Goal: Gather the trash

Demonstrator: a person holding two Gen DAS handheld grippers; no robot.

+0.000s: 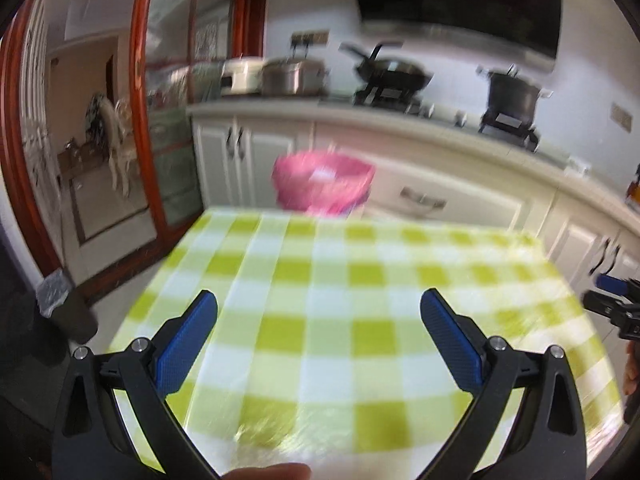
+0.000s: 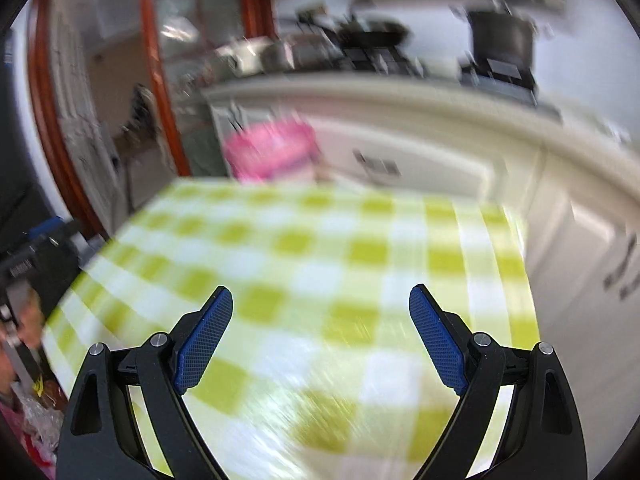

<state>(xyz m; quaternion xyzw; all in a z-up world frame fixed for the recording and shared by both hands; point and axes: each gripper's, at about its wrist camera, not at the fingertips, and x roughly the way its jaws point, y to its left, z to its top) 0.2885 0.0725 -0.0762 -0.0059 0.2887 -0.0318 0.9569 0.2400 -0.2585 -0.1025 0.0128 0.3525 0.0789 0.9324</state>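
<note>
Both hand-held grippers empty over the checked worktop; no trash visible on it.

Your left hand-held gripper (image 1: 318, 306) and right hand-held gripper (image 2: 320, 300) hover above the worktop (image 1: 320, 280), jaws spread wide, holding nothing. The pink-lined bin (image 1: 323, 184) stands just beyond the worktop's far edge, in front of the cabinets (image 1: 240, 152), probably placed there for easy drops. Clear wrappers (image 2: 36, 420) show blurred below the worktop's left edge; whether they are trash, you cannot tell.

Bright, motion-blurred fisheye views (dark corners)
</note>
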